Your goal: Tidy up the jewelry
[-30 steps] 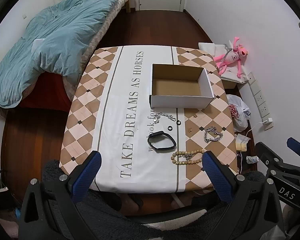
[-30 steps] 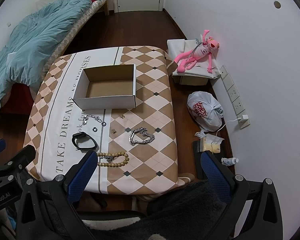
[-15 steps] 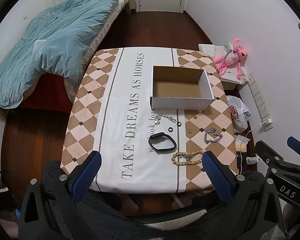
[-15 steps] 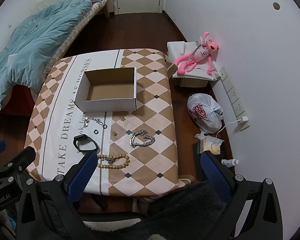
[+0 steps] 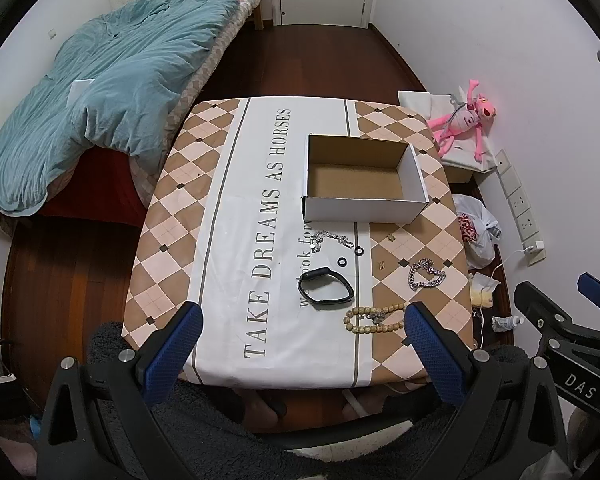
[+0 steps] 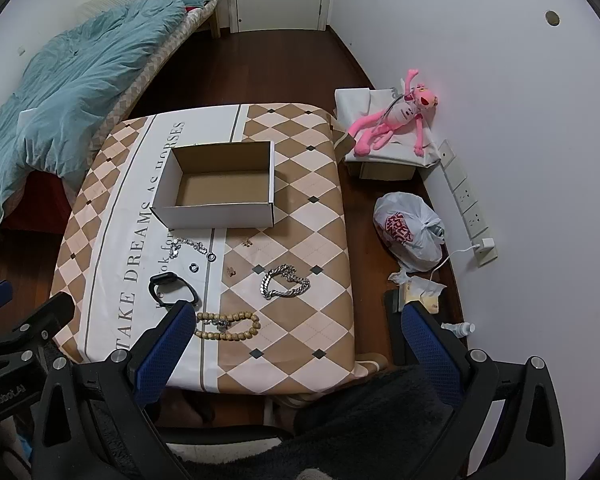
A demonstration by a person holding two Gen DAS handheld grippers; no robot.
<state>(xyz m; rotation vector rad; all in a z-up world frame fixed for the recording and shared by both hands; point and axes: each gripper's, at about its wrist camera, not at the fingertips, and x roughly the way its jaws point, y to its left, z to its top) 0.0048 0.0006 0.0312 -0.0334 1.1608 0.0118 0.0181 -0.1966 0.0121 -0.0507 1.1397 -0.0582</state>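
An open, empty cardboard box (image 5: 364,178) (image 6: 220,188) stands on the table (image 5: 228,240) (image 6: 312,184). In front of it lie a thin silver chain (image 5: 328,237) (image 6: 186,245), two small black rings (image 5: 350,256) (image 6: 202,262), a black wristband (image 5: 326,286) (image 6: 172,286), a silver link bracelet (image 5: 426,274) (image 6: 284,282), a wooden bead bracelet (image 5: 374,318) (image 6: 226,326) and tiny gold earrings (image 5: 382,265) (image 6: 231,271). My left gripper (image 5: 300,344) and right gripper (image 6: 292,344) are both open and empty, held high above the table's near edge.
A bed with a teal duvet (image 5: 100,80) stands left of the table. On the floor to the right are a pink plush toy (image 6: 396,120) on a covered box, a white plastic bag (image 6: 410,232), a wall socket strip (image 6: 466,200) and a small bottle (image 6: 458,327).
Both grippers have risen and pulled back a little, so the table looks slightly smaller and lower in both views. The jewelry and box have not moved.
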